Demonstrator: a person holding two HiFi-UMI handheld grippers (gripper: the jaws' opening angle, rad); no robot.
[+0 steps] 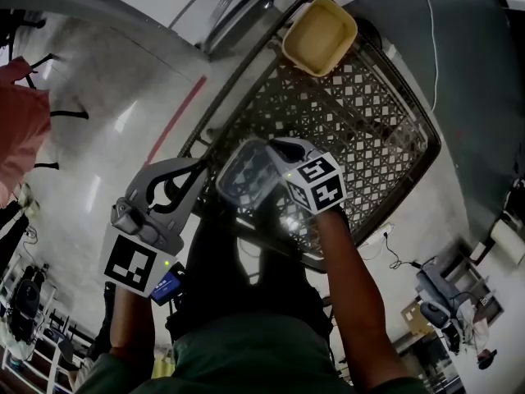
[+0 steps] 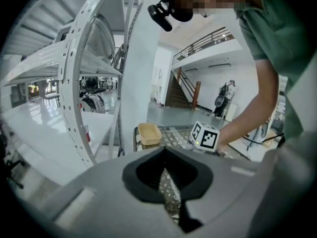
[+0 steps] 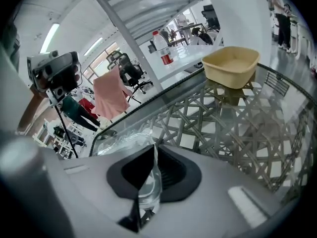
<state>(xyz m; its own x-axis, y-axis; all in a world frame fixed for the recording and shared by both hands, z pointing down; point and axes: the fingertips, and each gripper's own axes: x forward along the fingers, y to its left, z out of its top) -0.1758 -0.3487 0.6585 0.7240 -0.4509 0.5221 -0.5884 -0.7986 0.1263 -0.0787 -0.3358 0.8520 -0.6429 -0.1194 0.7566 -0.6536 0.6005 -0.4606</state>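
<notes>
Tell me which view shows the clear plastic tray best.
Head view: the clear plastic tray shows nearly whole against the cart, held by the right gripper. The right gripper view shows only its crinkled edge pinched between the shut jaws. In the left gripper view it cannot be made out.

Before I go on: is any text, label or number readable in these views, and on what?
No legible words or numbers in any view.
Cube on the left gripper and cube on the right gripper: black-and-white square patterns only, no letters.
Clear plastic tray in the right gripper: no print visible.
Bottle, red label: too small to read.
</notes>
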